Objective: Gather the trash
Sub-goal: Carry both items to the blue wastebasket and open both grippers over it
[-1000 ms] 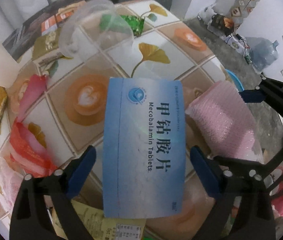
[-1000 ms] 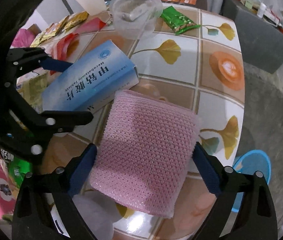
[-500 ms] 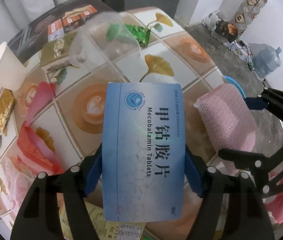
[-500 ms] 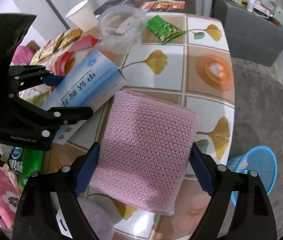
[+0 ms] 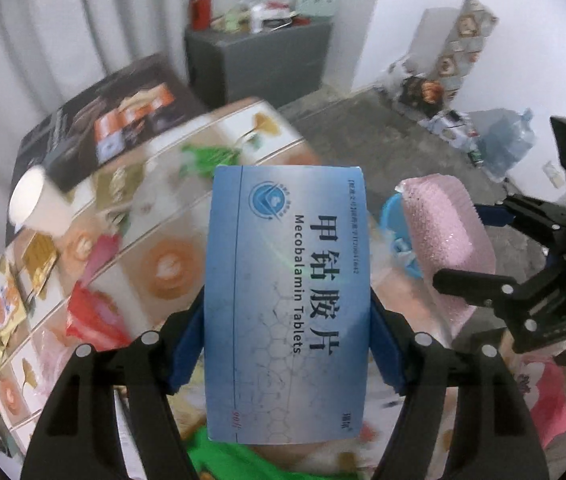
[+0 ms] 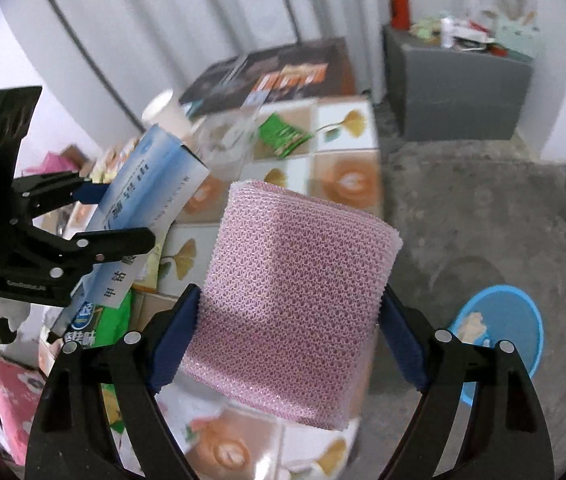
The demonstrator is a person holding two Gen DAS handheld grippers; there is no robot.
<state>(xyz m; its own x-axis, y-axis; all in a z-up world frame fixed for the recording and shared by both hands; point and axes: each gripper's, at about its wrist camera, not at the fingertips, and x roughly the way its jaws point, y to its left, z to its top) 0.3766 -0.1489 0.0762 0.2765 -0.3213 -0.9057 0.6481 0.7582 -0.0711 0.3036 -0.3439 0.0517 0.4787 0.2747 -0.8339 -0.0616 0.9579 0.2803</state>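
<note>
Trash in hand comes in two pieces: a blue tablet box (image 5: 287, 300) printed "Mecobalamin Tablets" is pinched across its width between the blue pads of the left tool (image 5: 288, 344), and a pink foam mesh sleeve (image 6: 295, 304) is pinched the same way by the right tool (image 6: 289, 340). Both pieces are held up clear of the desk (image 6: 347, 184), which has a tiled cloth of ginkgo leaves and coffee cups.

A blue bin (image 6: 503, 328) stands on the grey floor to the right of the desk, with some pale scrap inside it. On the desk's far part a clear plastic tub (image 6: 223, 140) lies blurred, its contents not readable, and a white paper cup (image 5: 39, 208) lies at the far left edge beside a dark printed box (image 5: 103, 120).

The right wrist view alone shows the bin's inside, a green snack packet (image 6: 283, 132) on a far tile, and the left tool from the side with the tablet box tilted in it. The left wrist view alone shows the box's printed face, red and gold wrappers (image 5: 95, 320) along the desk's left side, and a large water bottle (image 5: 503, 148) against the far right wall. Both views show a grey cabinet (image 6: 459, 96) with clutter on top.
</note>
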